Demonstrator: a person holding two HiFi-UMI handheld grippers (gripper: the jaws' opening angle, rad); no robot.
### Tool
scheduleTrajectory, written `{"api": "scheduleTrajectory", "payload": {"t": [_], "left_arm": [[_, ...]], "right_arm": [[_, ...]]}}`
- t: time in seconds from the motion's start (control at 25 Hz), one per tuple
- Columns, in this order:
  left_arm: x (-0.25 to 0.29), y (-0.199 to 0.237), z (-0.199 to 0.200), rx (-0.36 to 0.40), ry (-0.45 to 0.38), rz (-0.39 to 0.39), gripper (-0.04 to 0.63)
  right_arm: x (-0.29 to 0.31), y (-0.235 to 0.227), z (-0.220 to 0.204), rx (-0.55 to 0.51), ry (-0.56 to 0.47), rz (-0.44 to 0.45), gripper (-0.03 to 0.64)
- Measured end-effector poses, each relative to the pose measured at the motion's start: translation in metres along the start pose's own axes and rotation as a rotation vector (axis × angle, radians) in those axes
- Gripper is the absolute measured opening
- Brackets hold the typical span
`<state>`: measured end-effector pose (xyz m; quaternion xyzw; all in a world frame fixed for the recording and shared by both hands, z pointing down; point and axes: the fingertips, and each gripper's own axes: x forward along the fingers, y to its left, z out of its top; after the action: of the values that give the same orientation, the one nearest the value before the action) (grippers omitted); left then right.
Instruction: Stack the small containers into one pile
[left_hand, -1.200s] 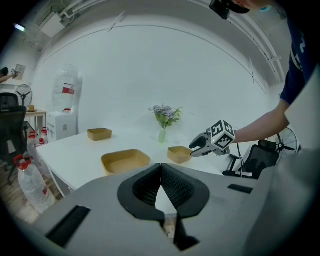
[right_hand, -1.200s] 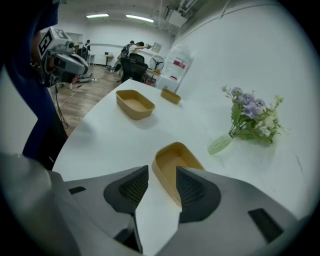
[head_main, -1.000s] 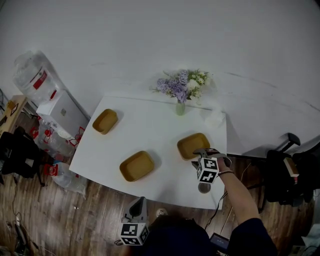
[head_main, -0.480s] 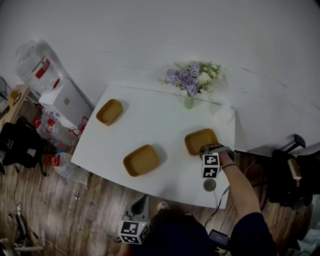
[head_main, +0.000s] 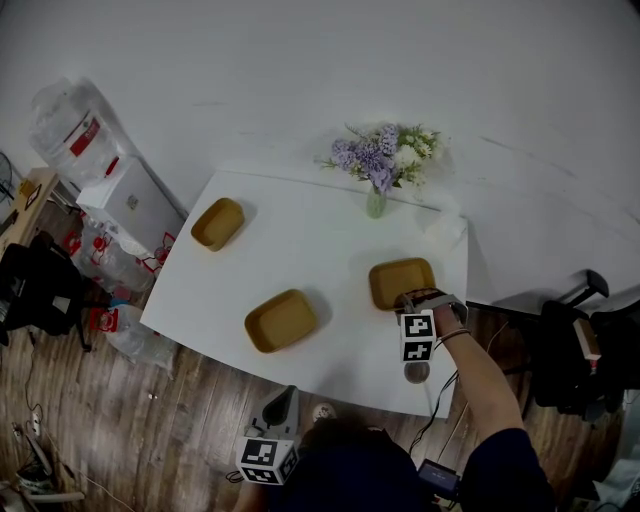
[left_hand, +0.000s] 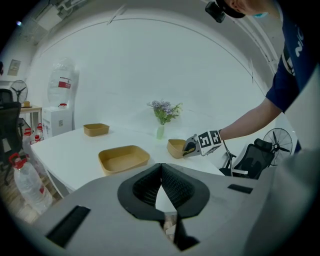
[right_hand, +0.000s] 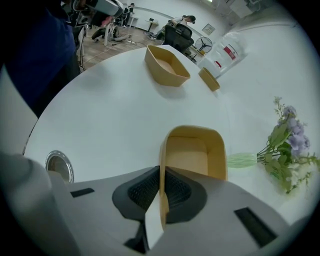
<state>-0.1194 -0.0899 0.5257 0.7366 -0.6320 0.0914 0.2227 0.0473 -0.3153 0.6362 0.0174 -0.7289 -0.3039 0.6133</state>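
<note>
Since one second ago the right gripper (head_main: 404, 300) has gone from jaws wide apart to jaws closing onto a side wall of the right-hand container (head_main: 402, 278). The pads already press on that wall, one outside and one inside (seen in the right gripper view (right_hand: 160, 186), where the thin rim stands edge-on between them). The gripper has also shifted slightly toward the container. All three containers lie where they lay before.

The right-hand container (right_hand: 196, 150) sits flat on the table (head_main: 300, 250), open side up, directly in front of the vase (head_main: 376, 203) on the person's side. In the head view its long axis runs about across the picture. In the right gripper view it extends away from the jaws, with the vase beyond and to the right of its far end.

The middle container (head_main: 281, 320) lies nearer the person than the vase and well to its left, open side up, long axis also roughly across the picture. The left-hand container (head_main: 218, 222) lies far to the left of the vase, near the table corner.

The left gripper (head_main: 282, 402) hangs off the table's near edge, well apart from the vase. Its jaws are together with nothing between them (left_hand: 161, 172).
</note>
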Motion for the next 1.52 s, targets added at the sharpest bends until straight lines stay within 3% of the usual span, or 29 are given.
{"api": "scheduleTrajectory", "payload": {"t": [0.24,0.72,0.96,1.52], "left_arm": [[-0.005,-0.006,0.002,-0.002,-0.020,0.001,0.020],[-0.008,-0.008,0.004,-0.031,-0.055,-0.012,0.020],[-0.010,-0.007,0.007,-0.021,-0.054,-0.019,0.020],[-0.023,0.033,0.006,-0.053,-0.066,0.040,0.020]], "right_arm": [[-0.024,-0.008,0.021,-0.012,-0.043,-0.047,0.054],[-0.064,0.006,0.065,-0.030,-0.089,-0.032,0.055],[-0.080,0.009,0.081,-0.049,-0.100,-0.072,0.054],[-0.108,0.000,0.176,-0.132,-0.237,-0.070,0.055]]}}
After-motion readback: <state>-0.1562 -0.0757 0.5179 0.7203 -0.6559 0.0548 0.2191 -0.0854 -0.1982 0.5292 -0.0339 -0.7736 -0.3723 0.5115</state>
